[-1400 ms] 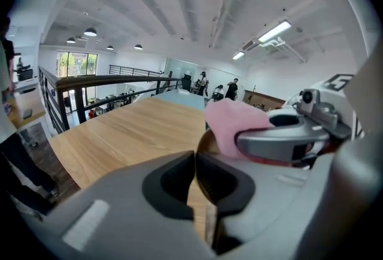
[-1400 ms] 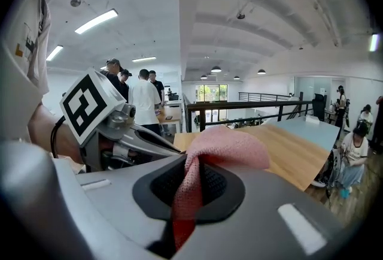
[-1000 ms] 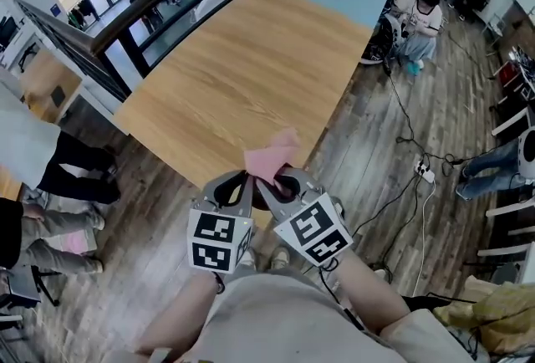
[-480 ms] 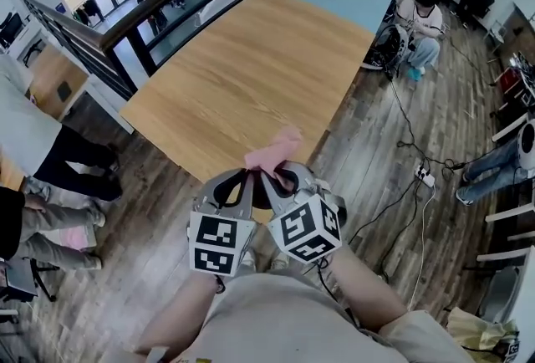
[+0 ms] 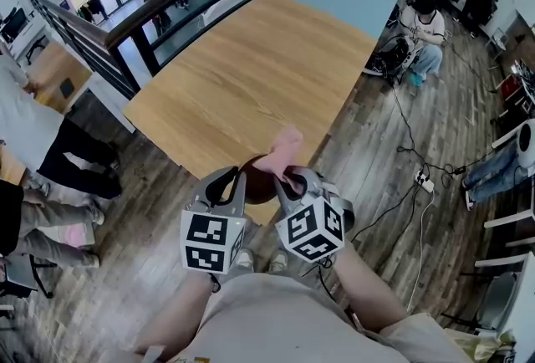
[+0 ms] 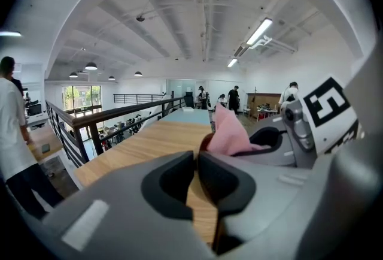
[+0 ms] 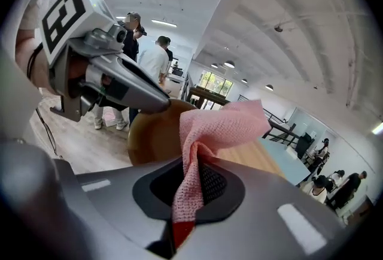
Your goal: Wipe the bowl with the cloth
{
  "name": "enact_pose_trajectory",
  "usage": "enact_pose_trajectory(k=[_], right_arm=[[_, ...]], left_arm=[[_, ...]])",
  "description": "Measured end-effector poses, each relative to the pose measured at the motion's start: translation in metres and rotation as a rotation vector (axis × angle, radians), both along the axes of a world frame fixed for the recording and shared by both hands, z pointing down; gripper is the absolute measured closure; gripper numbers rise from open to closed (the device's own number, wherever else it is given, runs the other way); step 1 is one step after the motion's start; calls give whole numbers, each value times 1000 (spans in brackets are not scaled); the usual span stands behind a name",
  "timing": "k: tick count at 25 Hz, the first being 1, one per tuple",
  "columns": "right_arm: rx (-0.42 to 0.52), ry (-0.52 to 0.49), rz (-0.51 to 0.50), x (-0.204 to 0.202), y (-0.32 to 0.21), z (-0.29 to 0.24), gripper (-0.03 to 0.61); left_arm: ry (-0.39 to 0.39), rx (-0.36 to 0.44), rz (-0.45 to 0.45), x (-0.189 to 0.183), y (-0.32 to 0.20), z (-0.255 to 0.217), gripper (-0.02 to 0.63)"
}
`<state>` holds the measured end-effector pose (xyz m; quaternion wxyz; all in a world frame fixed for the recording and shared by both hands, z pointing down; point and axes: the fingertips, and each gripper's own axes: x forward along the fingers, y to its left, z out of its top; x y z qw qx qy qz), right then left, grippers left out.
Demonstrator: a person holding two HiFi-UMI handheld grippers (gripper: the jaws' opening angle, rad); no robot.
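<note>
While right claw (image 7: 190, 184) pinches cloth (image 7: 221, 124) mid-frame, left claw (image 6: 196, 160) eases open on bowl (image 7: 155, 133) rim; needs a regrip before wiping, I guess.

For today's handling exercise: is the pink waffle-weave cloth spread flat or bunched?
Bunched. The pink waffle-weave cloth is twisted narrow where the right gripper pinches it, and it fans out loosely above.

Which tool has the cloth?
The right tool: the pink cloth is pinched in its jaws. The left tool, jaws opening, holds the brown bowl instead.
</note>
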<state>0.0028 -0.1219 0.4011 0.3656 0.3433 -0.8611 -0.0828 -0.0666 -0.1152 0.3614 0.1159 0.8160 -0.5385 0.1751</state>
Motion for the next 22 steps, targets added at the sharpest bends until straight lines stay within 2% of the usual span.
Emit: enact_pose_trajectory(k=[11, 22], right_arm=[[-110, 67, -93, -22, 20, 34, 565], [-115, 50, -223, -65, 23, 30, 565]], left_arm=[[31, 1, -38, -14, -20, 1, 584], [53, -34, 14, -4, -18, 13, 586]])
